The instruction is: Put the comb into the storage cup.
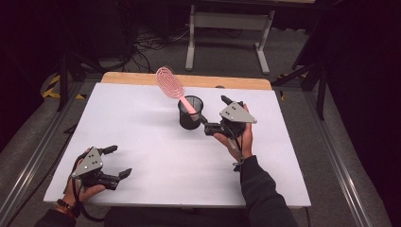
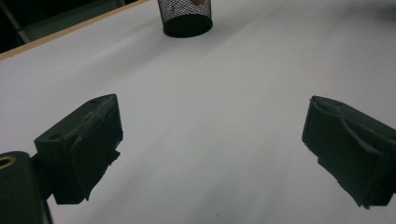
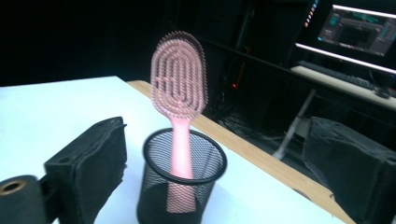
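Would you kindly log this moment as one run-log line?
left hand-held gripper: open, idle | right hand-held gripper: open beside mesh cup | pink brush: handle down in cup

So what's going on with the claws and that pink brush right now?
Both grippers, left and right, open, empty. Pink brush standing in mesh cup, right gripper beside it. Nothing blocking.

A lab or recording studio: black curtains all round, a white-topped bench point(image 1: 142, 142) on a grey floor with metal rails point(image 1: 338, 175), loose cables point(image 1: 146, 45), lit computer screens point(image 3: 362, 23) and a keyboard point(image 3: 345, 80) behind.
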{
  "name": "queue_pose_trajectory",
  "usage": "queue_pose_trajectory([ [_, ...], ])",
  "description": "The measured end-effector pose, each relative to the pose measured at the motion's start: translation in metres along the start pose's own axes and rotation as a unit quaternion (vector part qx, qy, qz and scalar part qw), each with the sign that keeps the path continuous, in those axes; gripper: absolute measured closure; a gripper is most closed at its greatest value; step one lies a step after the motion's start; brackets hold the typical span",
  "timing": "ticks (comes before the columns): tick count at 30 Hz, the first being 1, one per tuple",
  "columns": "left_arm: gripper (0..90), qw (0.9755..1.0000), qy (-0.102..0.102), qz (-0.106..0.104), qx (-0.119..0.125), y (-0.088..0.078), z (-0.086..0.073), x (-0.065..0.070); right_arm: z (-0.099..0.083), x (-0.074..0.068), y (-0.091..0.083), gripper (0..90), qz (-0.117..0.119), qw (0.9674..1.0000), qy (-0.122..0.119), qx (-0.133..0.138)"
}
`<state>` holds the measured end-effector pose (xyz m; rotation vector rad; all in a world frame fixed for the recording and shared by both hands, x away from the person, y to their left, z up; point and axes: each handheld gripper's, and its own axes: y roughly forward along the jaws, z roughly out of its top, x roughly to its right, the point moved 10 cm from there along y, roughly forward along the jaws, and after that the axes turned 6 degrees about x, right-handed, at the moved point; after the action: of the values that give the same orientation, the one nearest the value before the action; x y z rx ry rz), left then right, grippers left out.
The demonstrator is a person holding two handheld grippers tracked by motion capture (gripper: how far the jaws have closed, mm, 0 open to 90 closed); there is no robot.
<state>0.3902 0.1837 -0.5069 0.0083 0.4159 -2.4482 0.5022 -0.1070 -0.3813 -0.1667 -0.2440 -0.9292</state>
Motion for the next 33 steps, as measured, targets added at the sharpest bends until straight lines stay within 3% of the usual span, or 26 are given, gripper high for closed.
queue_pose_trajectory([
  [4, 6.0, 1.0000, 0.000, -0.001, 0.001, 0.000, 0.000, 0.000, 0.004, -0.004, -0.009, 7.8, 0.003, 1.0000, -0.001, 0.009],
  [22, 5.9, 1.0000, 0.005, 0.000, -0.002, 0.000, 0.000, 0.001, 0.004, -0.016, -0.037, 8.5, 0.010, 0.9994, -0.033, 0.002],
  [33, 6.0, 1.0000, 0.007, -0.001, -0.006, 0.001, -0.001, 0.002, -0.003, -0.018, -0.054, 9.9, 0.014, 0.9993, -0.034, -0.002],
])
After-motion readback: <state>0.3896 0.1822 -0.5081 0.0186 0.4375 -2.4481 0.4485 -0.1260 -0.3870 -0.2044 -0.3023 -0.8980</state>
